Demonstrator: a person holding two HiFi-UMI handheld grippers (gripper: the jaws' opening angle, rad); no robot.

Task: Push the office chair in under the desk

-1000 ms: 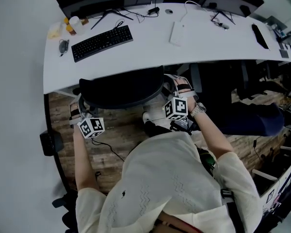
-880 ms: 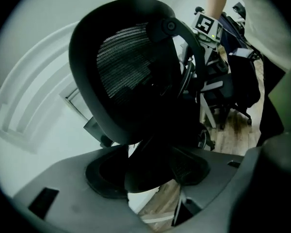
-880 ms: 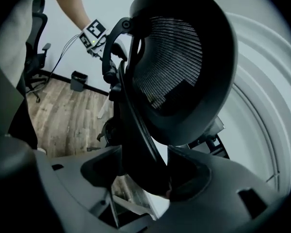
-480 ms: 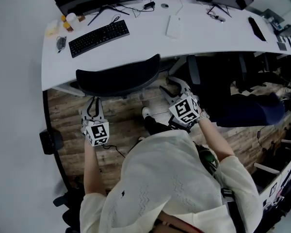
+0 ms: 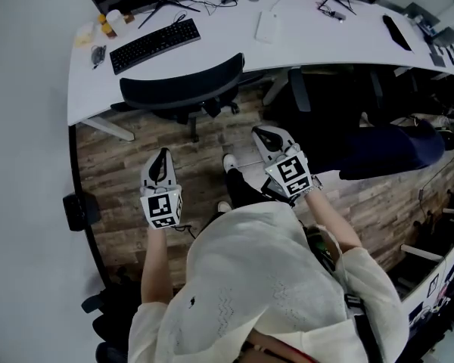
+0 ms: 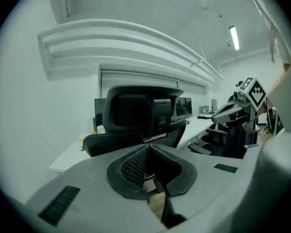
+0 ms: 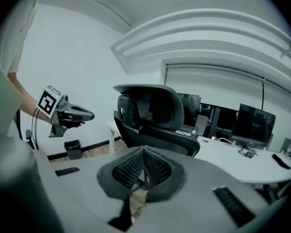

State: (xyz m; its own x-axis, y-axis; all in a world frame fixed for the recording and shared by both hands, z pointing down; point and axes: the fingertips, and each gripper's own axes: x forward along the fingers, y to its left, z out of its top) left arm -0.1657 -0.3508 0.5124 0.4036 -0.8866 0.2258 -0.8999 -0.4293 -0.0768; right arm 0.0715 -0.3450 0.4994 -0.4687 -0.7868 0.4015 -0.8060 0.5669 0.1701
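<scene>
Left tool just closed empty, chair at desk, bin contents unclear

Cool, even light falls from above. In the left gripper view the ceiling strip lights burn out to white. In the head view the white desk is the brightest surface, while the space beneath it sinks into heavy shadow. Fisheye distortion bows the desk edge and walls, and both gripper views darken to black corners. The office chair looks sharp; the nearest foreground is soft.
</scene>
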